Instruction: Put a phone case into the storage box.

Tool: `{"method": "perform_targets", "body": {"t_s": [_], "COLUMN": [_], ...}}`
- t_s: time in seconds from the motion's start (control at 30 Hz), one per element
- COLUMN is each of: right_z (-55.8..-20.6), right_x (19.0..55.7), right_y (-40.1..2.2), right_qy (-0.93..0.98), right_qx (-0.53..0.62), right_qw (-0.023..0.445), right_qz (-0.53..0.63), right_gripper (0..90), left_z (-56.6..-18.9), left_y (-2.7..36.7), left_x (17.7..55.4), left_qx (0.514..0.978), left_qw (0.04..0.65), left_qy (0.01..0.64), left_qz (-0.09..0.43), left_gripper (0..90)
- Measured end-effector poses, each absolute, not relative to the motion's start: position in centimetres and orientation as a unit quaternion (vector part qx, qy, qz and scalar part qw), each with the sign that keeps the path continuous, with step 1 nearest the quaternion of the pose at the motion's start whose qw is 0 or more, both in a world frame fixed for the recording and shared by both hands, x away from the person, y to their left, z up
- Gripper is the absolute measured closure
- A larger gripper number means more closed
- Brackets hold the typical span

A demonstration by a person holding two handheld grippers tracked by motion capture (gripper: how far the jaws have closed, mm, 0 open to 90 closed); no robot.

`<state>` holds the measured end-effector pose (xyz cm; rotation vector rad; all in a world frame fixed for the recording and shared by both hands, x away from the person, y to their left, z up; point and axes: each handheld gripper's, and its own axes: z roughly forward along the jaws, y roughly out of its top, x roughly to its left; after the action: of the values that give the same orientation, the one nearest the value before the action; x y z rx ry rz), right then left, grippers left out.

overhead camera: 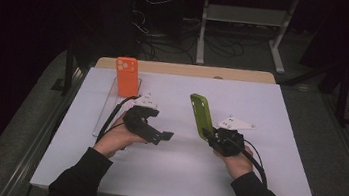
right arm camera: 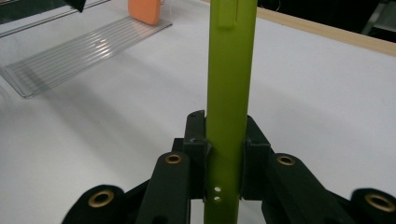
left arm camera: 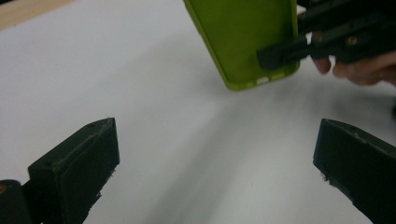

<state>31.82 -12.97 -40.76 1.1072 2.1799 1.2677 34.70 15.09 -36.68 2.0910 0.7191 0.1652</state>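
Right gripper (overhead camera: 212,134) pinching glossy lime-green phone case (overhead camera: 201,115), thin, rounded, upright near table (overhead camera: 252,188) centre. Left gripper (overhead camera: 163,136) spread wide. Matte orange phone case (overhead camera: 126,76) in ribbed clear rack (overhead camera: 105,109), far-left corner.

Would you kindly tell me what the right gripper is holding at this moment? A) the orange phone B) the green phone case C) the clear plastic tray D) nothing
B: the right gripper has its fingers clamped on the green phone case, lifted off the table.
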Motion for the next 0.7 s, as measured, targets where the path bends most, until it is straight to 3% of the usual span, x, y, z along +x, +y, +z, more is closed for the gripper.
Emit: {"method": "perform_targets", "body": {"t_s": [0.7], "right_z": [-40.4], "right_x": [30.8], "right_y": [-11.3], "right_qy": [0.774], "right_qx": [0.38], "right_qw": [0.152], "right_qz": [0.483], "right_gripper": [75.2], "left_z": [-36.2], "left_y": [11.4], "left_x": [36.8], "left_qx": [0.803], "left_qw": [0.511], "left_qy": [0.304], "left_qz": [0.038], "left_gripper": [0.0]}}
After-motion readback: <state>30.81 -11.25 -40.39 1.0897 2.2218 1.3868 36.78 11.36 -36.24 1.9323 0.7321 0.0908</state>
